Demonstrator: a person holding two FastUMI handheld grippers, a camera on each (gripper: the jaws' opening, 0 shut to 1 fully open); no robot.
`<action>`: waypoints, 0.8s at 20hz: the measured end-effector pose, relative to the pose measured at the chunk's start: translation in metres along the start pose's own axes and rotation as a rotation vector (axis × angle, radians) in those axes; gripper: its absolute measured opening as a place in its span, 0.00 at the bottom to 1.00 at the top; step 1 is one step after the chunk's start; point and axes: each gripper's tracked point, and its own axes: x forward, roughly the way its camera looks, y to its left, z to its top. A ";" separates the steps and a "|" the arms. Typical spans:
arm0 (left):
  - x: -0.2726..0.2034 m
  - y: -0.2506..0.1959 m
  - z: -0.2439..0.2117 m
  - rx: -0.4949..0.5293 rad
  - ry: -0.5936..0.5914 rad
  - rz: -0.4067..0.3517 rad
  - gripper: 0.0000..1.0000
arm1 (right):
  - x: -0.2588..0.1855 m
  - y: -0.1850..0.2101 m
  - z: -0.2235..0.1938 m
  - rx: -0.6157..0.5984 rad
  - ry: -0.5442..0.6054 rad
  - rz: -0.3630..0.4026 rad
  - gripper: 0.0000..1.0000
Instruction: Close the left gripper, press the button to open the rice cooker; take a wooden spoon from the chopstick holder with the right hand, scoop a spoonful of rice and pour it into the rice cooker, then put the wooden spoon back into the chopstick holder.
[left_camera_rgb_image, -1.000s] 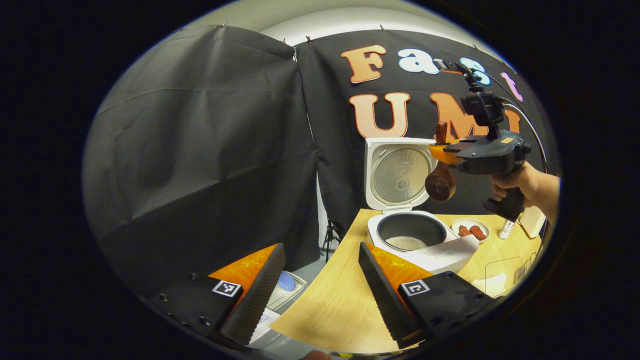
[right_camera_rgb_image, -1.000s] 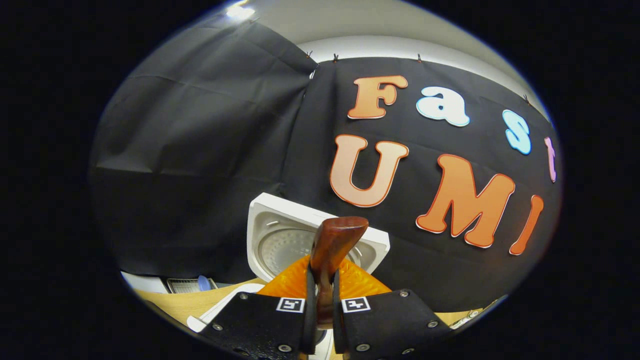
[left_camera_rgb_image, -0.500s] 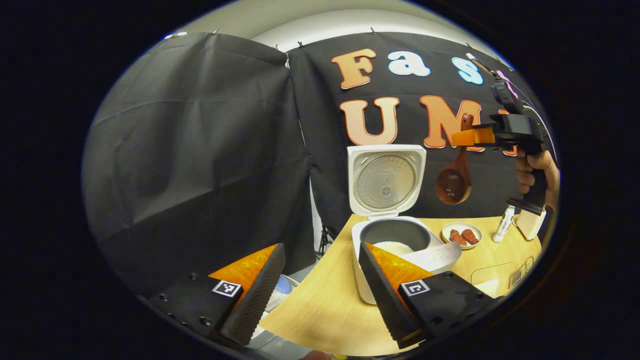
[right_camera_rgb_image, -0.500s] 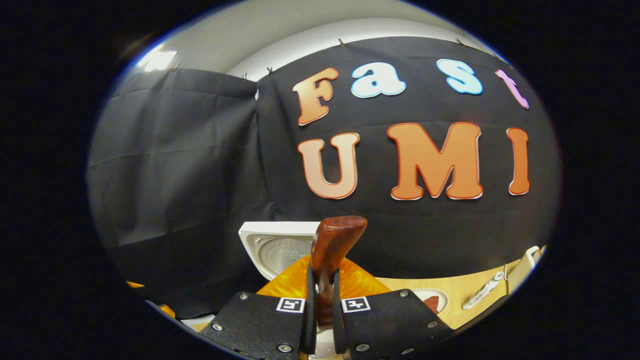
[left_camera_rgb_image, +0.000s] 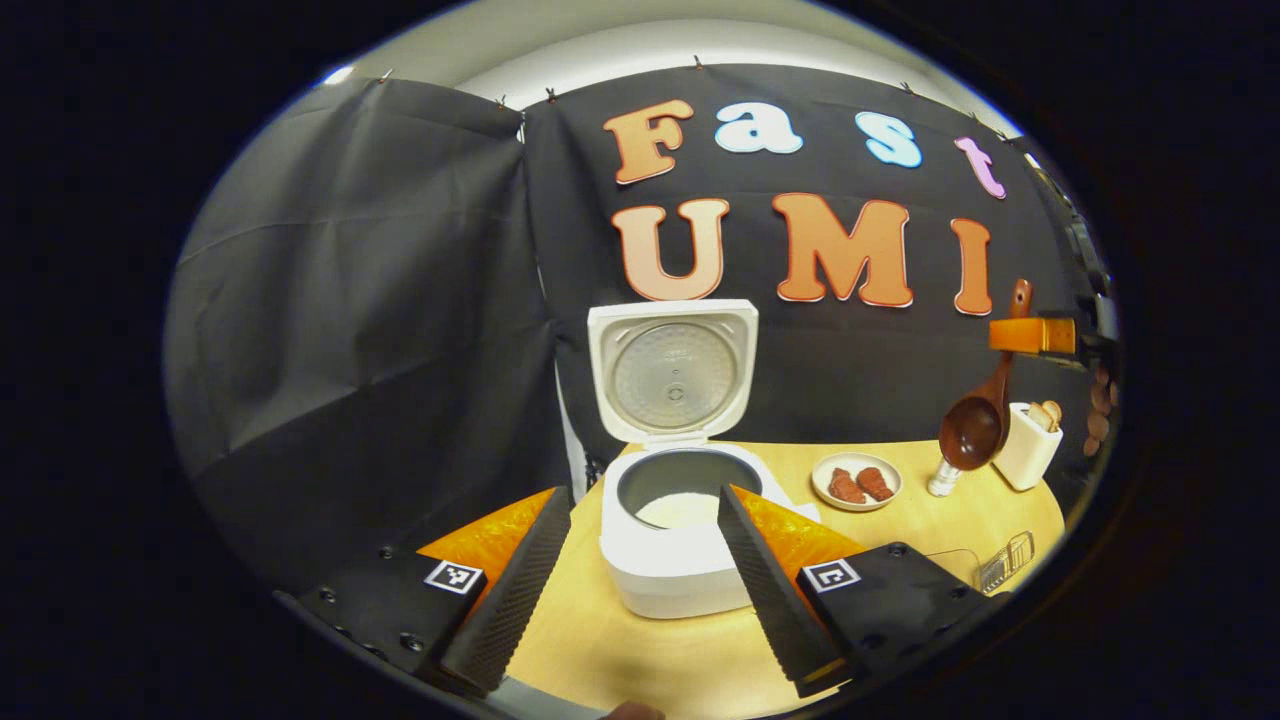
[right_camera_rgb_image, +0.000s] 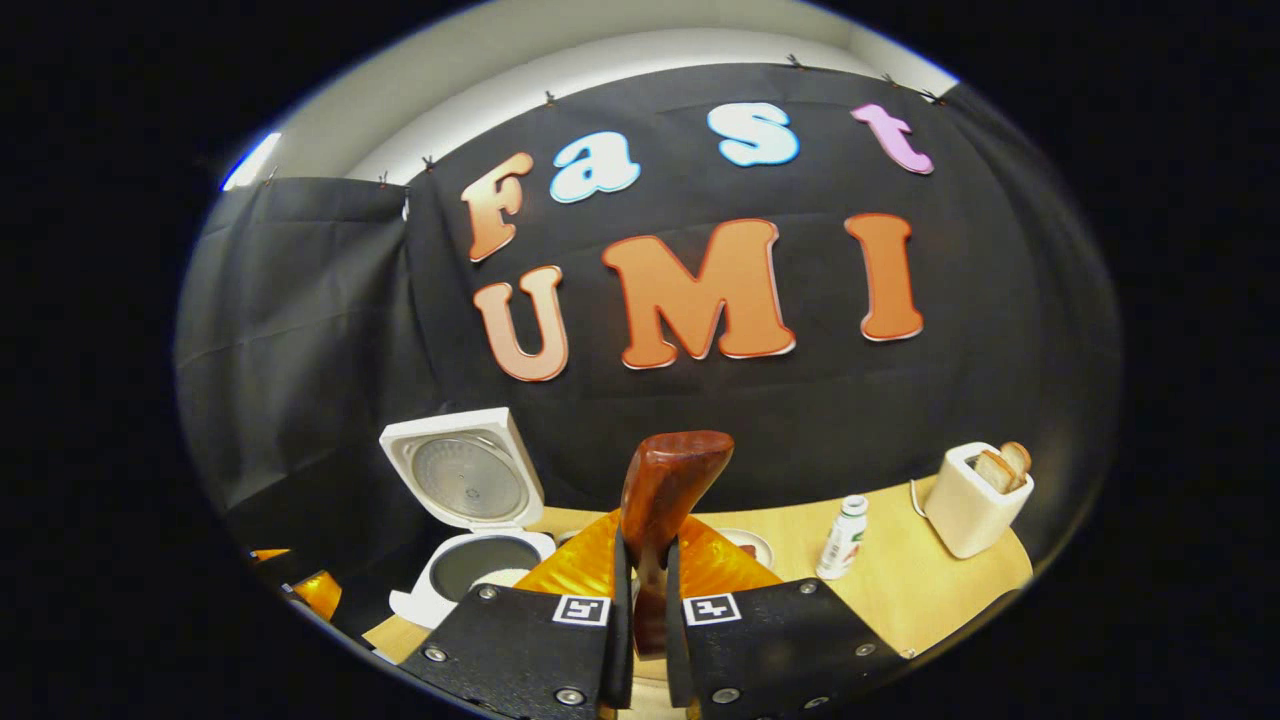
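Observation:
The white rice cooker (left_camera_rgb_image: 680, 570) stands open on the wooden table, lid (left_camera_rgb_image: 672, 370) upright, with white rice (left_camera_rgb_image: 680, 510) in its dark pot. My left gripper (left_camera_rgb_image: 640, 590) is open just in front of it, fingers (left_camera_rgb_image: 510, 590) apart with nothing between them. At the far right, my right gripper (left_camera_rgb_image: 1040, 335) holds the wooden spoon (left_camera_rgb_image: 972, 432) by the handle, its bowl hanging down above the table. In the right gripper view, the right gripper (right_camera_rgb_image: 640, 600) is shut on the spoon's handle (right_camera_rgb_image: 665, 490), and the cooker (right_camera_rgb_image: 470, 520) sits at the lower left.
A small plate (left_camera_rgb_image: 855, 482) with red-brown pieces lies right of the cooker. Beyond it stand a small bottle (right_camera_rgb_image: 842, 538) and a white box (right_camera_rgb_image: 975, 505) with brown pieces sticking out. A wire rack (left_camera_rgb_image: 1005, 560) lies near the table's right edge.
My right gripper has carried the spoon to the right, away from the cooker's lid, and lower toward the bottle and white box. The left gripper view has swung so the cooker sits centred.

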 end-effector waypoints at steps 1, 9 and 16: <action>0.000 -0.010 0.002 0.008 -0.001 -0.013 1.00 | -0.009 -0.017 -0.004 0.008 0.003 -0.027 0.13; 0.004 -0.082 0.005 -0.053 0.060 -0.113 0.99 | -0.067 -0.126 -0.048 0.097 0.048 -0.210 0.13; 0.006 -0.118 0.006 -0.038 0.086 -0.141 1.00 | -0.103 -0.197 -0.080 0.188 0.063 -0.341 0.13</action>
